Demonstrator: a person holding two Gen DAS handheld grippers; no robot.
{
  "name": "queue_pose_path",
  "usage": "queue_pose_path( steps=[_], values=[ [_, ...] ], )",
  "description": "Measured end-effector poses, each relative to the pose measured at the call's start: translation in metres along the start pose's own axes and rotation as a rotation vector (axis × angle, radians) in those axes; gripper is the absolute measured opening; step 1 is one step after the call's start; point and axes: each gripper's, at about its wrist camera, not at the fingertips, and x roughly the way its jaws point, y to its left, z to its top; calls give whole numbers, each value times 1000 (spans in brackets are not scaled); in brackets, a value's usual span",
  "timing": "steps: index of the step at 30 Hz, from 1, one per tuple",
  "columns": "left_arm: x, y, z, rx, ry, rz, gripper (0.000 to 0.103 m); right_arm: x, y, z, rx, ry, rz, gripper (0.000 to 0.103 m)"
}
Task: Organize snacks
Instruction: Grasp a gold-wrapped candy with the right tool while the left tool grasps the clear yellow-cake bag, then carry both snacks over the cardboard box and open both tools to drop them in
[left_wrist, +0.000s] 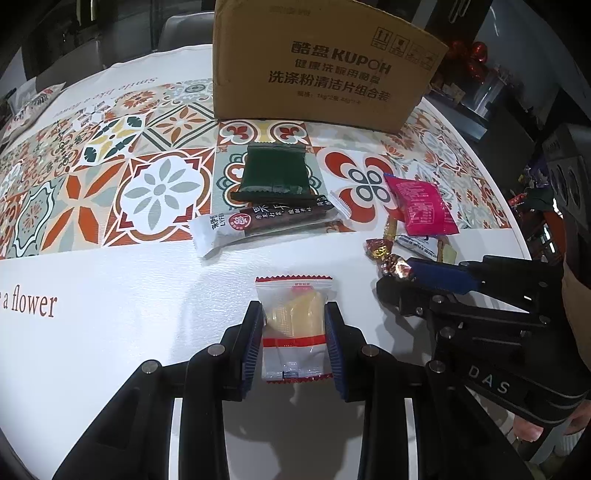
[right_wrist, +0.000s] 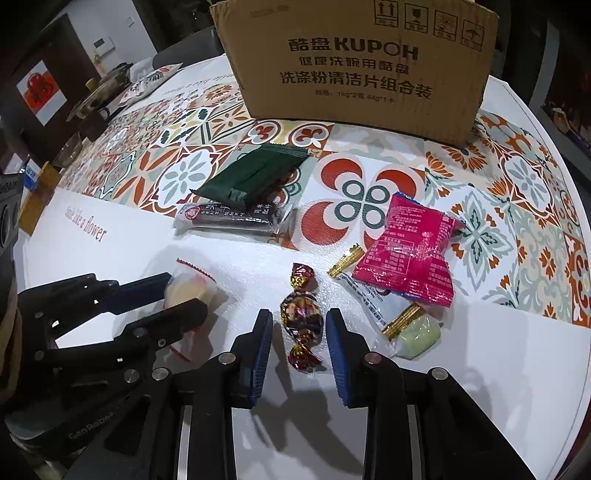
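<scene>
my left tongs (left_wrist: 295, 325) are clamped on a clear packet with a pale yellow sweet (left_wrist: 294, 325) inside, the blue pads pressing both its sides while it sits on the white part of the desk (left_wrist: 129, 295). my right tongs (right_wrist: 299, 328) straddle a dark red foil-wrapped candy (right_wrist: 301, 319) lying on the desk; there is a thin gap on each side and the pads do not press it, so they stand open around it. a second red foil candy (right_wrist: 303, 279) lies just beyond the first. to the right of it a pink snack bag (right_wrist: 410, 254) rests on top of a white sachet (right_wrist: 364, 301), with a pale green sweet in a gold-ended wrapper (right_wrist: 417, 330) near the right finger. further back, a brown bar in a white-ended wrapper (left_wrist: 273, 221) lies just in front of a dark green packet (left_wrist: 275, 173), the two touching or overlapping at the edges. behind them, on the tiled pattern of the cloth, stands a cardboard box (left_wrist: 325, 74), its top out of view.
</scene>
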Motion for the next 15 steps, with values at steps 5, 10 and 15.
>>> queue_pose_path(
  steps=[5,10,15],
  values=[
    [-1,0,1,-5,-4,-3,33,1,0,0,-6,-4,-6,24],
    [-6,-1,2,-2,-23,-1,33,-1,0,1,1,-9,7,24],
    [-17,-4,8,13,-58,4,33,-11,0,1,4,-39,5,24]
  ],
)
